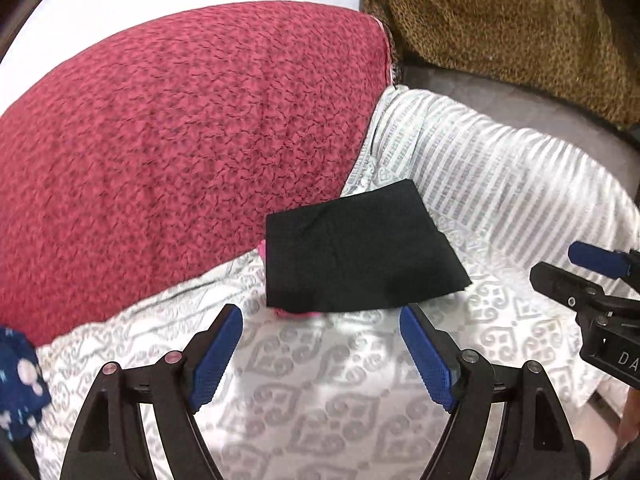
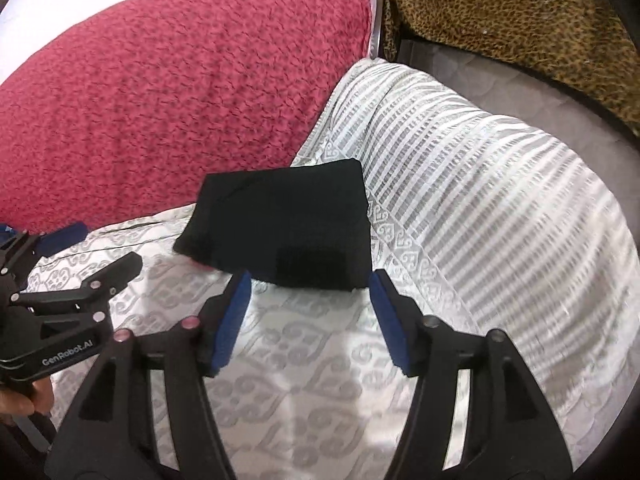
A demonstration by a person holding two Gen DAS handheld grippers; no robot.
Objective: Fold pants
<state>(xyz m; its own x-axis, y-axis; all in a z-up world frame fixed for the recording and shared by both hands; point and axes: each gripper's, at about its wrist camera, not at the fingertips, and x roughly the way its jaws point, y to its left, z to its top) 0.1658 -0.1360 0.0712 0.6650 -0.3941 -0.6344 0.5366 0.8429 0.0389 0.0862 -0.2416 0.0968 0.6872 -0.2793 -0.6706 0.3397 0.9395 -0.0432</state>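
Hovering near side of folded black pants (image 1: 360, 252) on patterned white sheet (image 1: 320, 380), beside red blanket (image 1: 180, 140). Left gripper (image 1: 321, 354) and right gripper (image 2: 310, 320) both spread wide, holding nothing.

A compact square of folded black fabric pants (image 2: 280, 232) is laid flat on a white bedsheet with grey ornamental print (image 2: 304, 380). Just short of the pants' near edge, the right gripper (image 2: 310, 280) is held with blue-padded fingers spread, nothing between them. The left gripper (image 2: 96, 248) is seen left of the pants, a textured crimson blanket (image 2: 168, 80) beyond them.
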